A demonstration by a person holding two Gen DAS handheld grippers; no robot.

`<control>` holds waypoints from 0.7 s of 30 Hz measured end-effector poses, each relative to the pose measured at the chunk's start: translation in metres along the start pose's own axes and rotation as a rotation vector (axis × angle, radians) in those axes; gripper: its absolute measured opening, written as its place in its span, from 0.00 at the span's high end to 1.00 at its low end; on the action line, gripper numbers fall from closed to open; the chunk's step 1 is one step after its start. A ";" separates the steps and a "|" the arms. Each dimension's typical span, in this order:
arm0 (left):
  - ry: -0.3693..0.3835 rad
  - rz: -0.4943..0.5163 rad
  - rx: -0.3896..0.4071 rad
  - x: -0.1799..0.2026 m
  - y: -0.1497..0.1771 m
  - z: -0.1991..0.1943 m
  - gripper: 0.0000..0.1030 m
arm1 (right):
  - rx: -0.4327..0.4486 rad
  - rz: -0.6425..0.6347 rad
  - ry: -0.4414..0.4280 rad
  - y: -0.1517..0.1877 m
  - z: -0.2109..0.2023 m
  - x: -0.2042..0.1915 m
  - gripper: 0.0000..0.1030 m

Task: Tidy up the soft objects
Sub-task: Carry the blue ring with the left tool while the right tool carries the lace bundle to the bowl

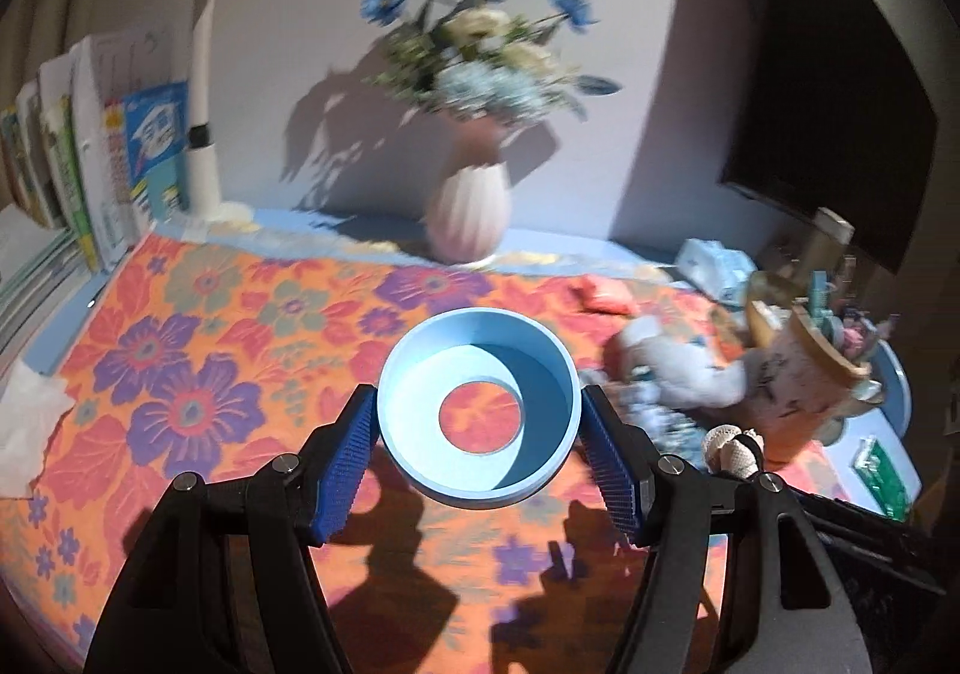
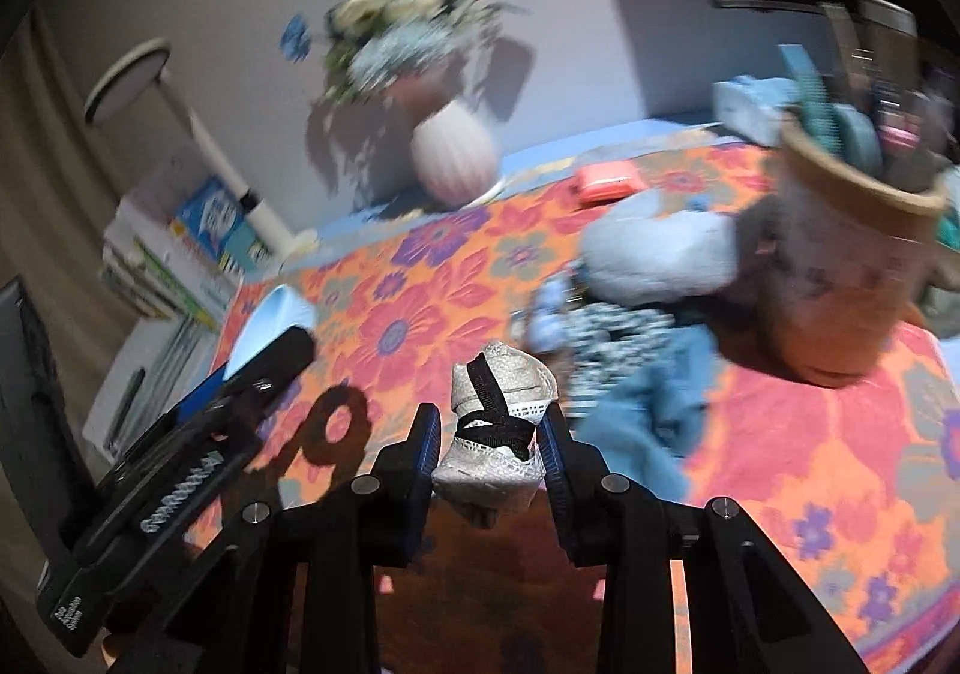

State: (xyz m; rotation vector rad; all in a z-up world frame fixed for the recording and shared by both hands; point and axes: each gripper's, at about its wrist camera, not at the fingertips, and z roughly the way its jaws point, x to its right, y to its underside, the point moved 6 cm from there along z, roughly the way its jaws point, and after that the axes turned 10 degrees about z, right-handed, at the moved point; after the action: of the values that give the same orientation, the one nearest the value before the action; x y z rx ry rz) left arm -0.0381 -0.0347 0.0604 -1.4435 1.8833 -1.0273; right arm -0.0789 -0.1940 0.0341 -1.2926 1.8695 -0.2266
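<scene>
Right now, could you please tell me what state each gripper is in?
Left gripper: closed on the light blue ring.
Right gripper: closed on the cream lace bundle with black band.

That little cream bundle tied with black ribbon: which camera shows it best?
The right wrist view: the cream bundle sits centred, pinched between the right tongs. The left wrist view catches only a small part of it at the right, beyond its own tongs.

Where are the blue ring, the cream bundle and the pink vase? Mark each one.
blue ring [image 1: 420, 374], left wrist view, on its inner wall.
cream bundle [image 2: 510, 374], right wrist view, on its upper cream part.
pink vase [image 1: 468, 206], left wrist view, on its ribbed belly.
</scene>
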 end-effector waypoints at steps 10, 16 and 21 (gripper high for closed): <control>0.245 0.128 -0.030 0.116 0.002 -0.017 0.37 | 0.089 0.246 0.205 -0.016 -0.061 0.092 0.69; 0.366 0.210 -0.049 0.180 0.006 -0.028 0.37 | 0.186 0.351 0.254 -0.033 -0.103 0.143 0.69; 0.456 0.249 -0.060 0.229 0.001 -0.031 0.37 | 0.248 0.428 0.258 -0.051 -0.131 0.182 0.69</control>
State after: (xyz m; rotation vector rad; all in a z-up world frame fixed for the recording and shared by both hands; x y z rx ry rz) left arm -0.1256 -0.2479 0.0824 -1.0246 2.3597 -1.2598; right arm -0.1595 -0.4092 0.0504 -0.7012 2.2047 -0.3957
